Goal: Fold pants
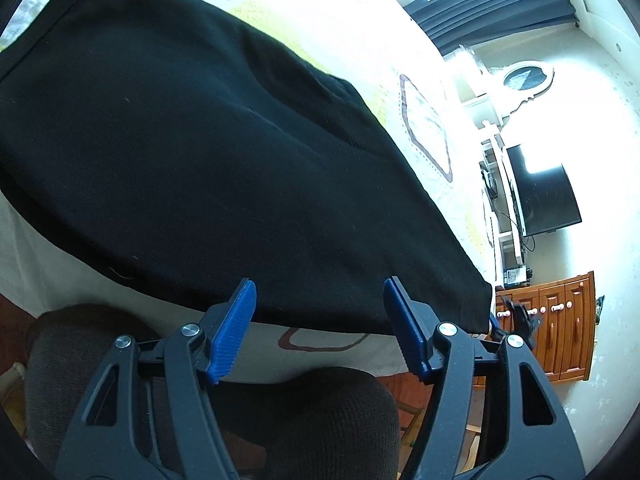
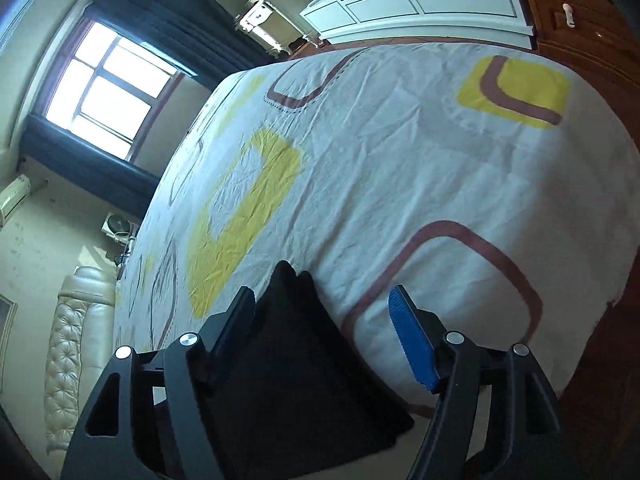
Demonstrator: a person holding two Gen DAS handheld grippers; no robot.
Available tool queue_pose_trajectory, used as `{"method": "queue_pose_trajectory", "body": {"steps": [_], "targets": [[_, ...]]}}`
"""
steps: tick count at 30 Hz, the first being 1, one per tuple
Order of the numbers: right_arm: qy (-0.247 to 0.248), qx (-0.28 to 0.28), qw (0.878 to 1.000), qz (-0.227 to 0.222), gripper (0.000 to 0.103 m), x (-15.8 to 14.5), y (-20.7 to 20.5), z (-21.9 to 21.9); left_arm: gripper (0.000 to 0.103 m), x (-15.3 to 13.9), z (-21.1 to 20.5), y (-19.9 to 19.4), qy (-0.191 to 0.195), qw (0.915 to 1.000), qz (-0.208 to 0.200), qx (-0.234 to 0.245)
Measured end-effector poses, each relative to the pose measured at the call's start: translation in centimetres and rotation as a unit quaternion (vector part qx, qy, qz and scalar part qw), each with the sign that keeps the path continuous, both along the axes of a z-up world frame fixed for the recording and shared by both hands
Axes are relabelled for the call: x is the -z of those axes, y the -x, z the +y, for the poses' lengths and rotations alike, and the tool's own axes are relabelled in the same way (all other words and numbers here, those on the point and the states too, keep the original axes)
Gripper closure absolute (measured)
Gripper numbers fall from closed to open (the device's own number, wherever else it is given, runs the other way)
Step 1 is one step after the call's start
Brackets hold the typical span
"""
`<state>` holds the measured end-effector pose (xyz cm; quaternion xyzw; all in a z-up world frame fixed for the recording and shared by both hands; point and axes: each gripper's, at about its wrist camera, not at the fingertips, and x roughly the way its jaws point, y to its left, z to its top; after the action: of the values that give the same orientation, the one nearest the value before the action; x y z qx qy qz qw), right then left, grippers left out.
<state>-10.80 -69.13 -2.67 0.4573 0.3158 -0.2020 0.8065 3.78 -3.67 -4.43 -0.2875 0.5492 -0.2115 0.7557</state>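
Bed (image 2: 400,152) with a patterned sheet carries the black pants (image 1: 200,152), spread flat along its near edge. Left gripper (image 1: 318,304) hangs just over the pants' hem, jaws apart, gripping nothing. Right gripper (image 2: 320,312) has jaws apart too; a pants corner (image 2: 288,360) lies between them, seemingly unpinched.

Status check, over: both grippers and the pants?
Left hand-held gripper open, empty, at hem. Right hand-held gripper open, black pants corner between jaws, unpinched. Pants flat on bedsheet. Nothing in the way.
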Motion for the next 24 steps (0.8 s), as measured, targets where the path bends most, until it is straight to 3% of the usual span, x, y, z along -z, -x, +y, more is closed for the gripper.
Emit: {"method": "queue_pose_trajectory", "body": {"steps": [2,5,9,10,11,13,15,17,20,22,23,24], "targets": [[-0.008,0.028,1.000,0.003,0.034,0.4,2.7,0.2,0.037,-0.2,0.8,0.0,-0.001,0.9999,-0.005,-0.009],[-0.070,0.054,0.996,-0.022,0.034,2.7,5.7,0.4,0.037,-0.3,2.0,-0.2,0.001,0.9997,-0.008,-0.024],[-0.149,0.039,0.987,-0.045,0.034,5.9,5.4,1.9,0.037,-0.5,3.0,-0.2,-0.002,0.9992,-0.007,-0.040],[-0.148,0.035,0.987,-0.048,0.045,6.0,5.0,2.5,0.037,-0.5,3.2,-0.2,-0.003,0.9990,-0.007,-0.043],[-0.133,0.030,0.990,-0.046,0.075,5.6,4.5,3.1,0.037,-0.5,3.4,-0.2,-0.003,0.9989,-0.005,-0.046],[-0.068,0.006,0.998,-0.018,0.082,3.8,3.3,4.4,0.037,-0.4,3.8,-0.1,0.000,0.9985,0.002,-0.054],[-0.039,0.011,0.999,-0.019,0.084,2.8,3.4,4.5,0.037,-0.2,4.3,0.0,0.006,0.9983,0.006,-0.058],[-0.055,0.014,0.998,-0.002,0.084,4.0,3.5,3.8,0.037,-0.2,4.7,0.1,0.000,0.9982,0.001,-0.060],[-0.053,0.012,0.998,0.005,0.073,3.7,3.8,3.7,0.037,-0.4,5.4,-0.2,-0.006,0.9982,-0.005,-0.059],[-0.021,0.026,0.999,-0.011,0.059,1.6,4.5,3.1,0.037,-0.9,5.7,-0.5,-0.007,0.9982,-0.015,-0.057],[-0.008,0.026,0.999,-0.020,0.040,0.7,4.4,2.6,0.037,-1.3,5.7,-0.7,-0.010,0.9981,-0.025,-0.055],[-0.005,0.015,0.999,-0.031,0.038,0.1,4.0,2.1,0.037,-1.8,5.8,-0.9,-0.014,0.9978,-0.038,-0.052]]}}
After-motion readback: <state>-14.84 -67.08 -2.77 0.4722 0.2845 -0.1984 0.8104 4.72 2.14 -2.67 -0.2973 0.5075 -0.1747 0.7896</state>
